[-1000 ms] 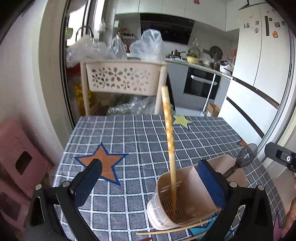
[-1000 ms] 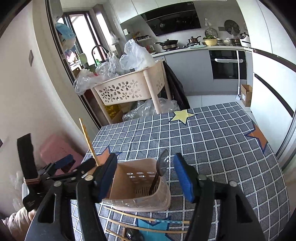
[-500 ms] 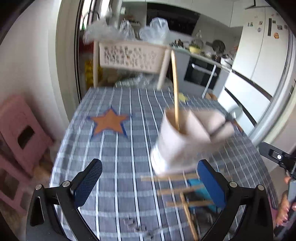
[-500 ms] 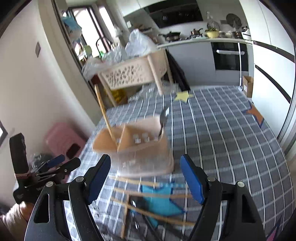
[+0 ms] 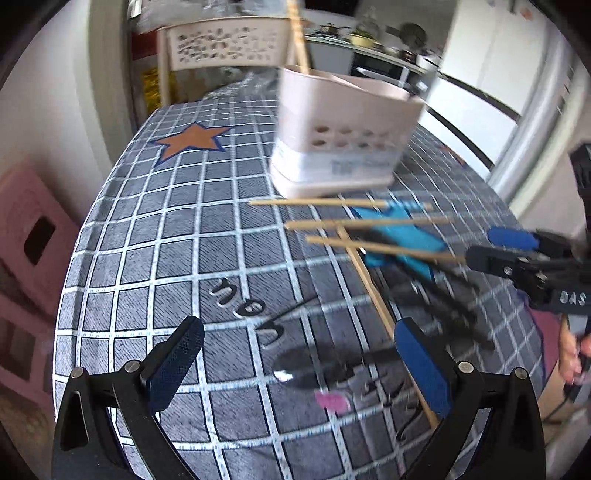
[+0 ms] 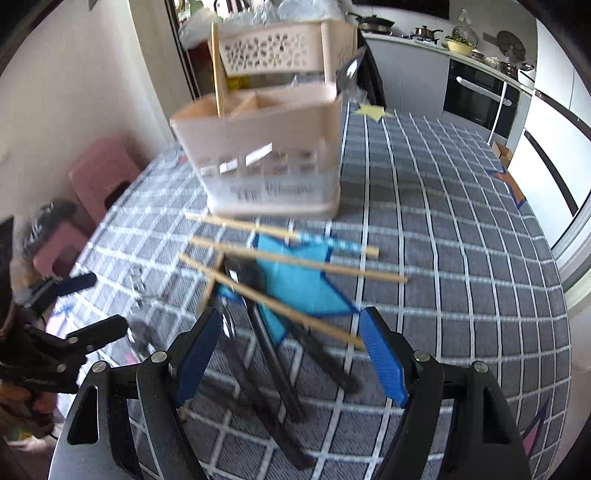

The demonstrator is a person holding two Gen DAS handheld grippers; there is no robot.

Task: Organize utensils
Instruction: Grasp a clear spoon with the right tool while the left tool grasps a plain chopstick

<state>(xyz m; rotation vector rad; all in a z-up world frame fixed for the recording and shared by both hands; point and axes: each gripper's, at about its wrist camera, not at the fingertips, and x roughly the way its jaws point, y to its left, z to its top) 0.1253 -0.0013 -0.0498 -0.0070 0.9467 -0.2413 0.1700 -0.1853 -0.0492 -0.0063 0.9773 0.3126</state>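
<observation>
A beige utensil holder [image 5: 340, 147] stands on the checked tablecloth [image 5: 177, 221], with one chopstick [image 5: 297, 33] and a black spoon [image 6: 349, 72] upright in it; it also shows in the right wrist view [image 6: 269, 158]. Several wooden chopsticks [image 5: 343, 221] and black-handled spoons [image 5: 317, 365] lie in front of it; they also show in the right wrist view, chopsticks [image 6: 291, 258] over spoon handles [image 6: 273, 365]. My left gripper [image 5: 299, 362] is open over a spoon. My right gripper [image 6: 291, 350] is open over the handles and a chopstick.
A cream perforated basket rack [image 5: 221, 44] with plastic bags stands beyond the table's far edge. A pink stool [image 5: 29, 236] is left of the table. Kitchen counter and oven [image 6: 480, 92] are at the back, a fridge [image 5: 517, 55] to the right.
Both grippers have pulled back from the holder and dropped low toward the loose utensils on the cloth. The holder now stands farther away. Both stay open.
</observation>
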